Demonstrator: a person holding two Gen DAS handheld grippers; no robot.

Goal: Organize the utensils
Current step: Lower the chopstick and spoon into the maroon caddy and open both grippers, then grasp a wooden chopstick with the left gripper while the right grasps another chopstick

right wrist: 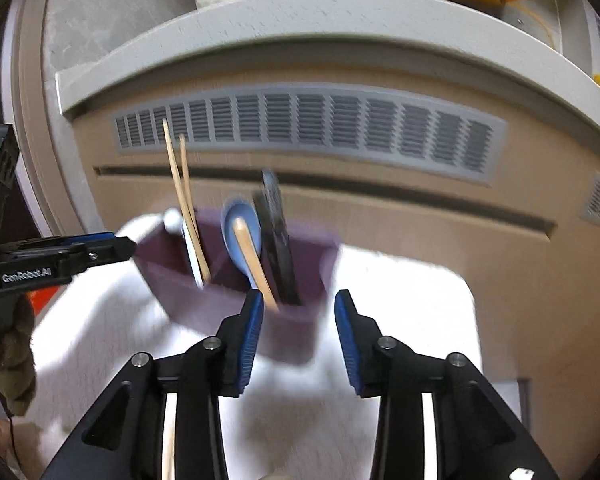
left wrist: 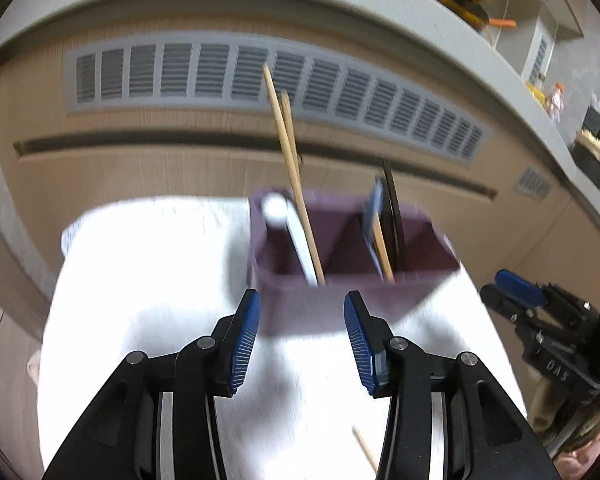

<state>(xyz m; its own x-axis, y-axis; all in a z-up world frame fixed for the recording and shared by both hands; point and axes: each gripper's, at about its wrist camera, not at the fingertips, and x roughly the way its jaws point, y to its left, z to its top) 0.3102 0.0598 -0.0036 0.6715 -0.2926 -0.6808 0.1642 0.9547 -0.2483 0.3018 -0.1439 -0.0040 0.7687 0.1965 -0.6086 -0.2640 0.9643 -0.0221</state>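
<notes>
Both the left gripper and the right gripper are held released, empty. One thin, light, stiff wooden chopstick is left at 6 o'clock from the purple plastic divided holder; a mid-shaft pinch is judged best.

A purple plastic utensil holder with divided compartments is set on a white cloth-covered table, in front of a beige wooden cabinet fitted with a long grey louvred vent. Two bamboo chopsticks and a white-handled utensil are stood in the left compartment. A blue ceramic spoon, a wooden stick and a black flat utensil are stood in the compartment to its right. A further wooden stick is laid on the table nearer the camera.
</notes>
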